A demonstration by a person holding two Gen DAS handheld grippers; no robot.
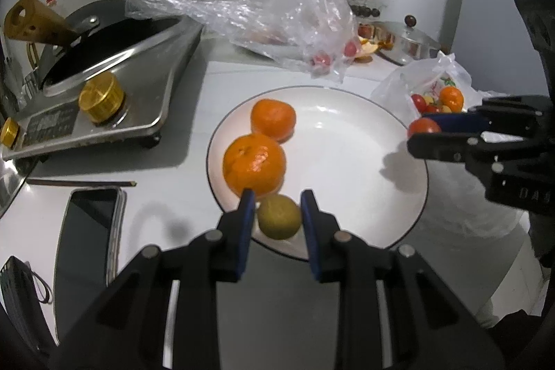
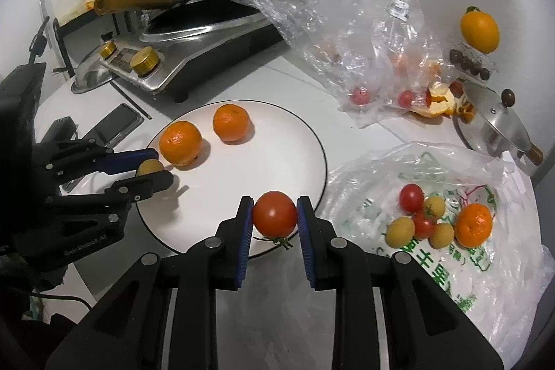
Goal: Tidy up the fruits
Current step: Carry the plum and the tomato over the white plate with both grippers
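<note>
A white plate with a dark rim holds two tangerines. My left gripper is shut on a small yellow-green fruit just above the plate's near rim. The right wrist view shows that gripper at the plate's left edge, next to a tangerine. My right gripper is shut on a red tomato, stem down, over the plate's near edge. From the left wrist view it hangs at the plate's right rim.
A printed plastic bag right of the plate holds small tomatoes, yellow fruits and a tangerine. A crumpled clear bag lies behind the plate. An induction cooker with a wok, a phone and a steel pot stand around.
</note>
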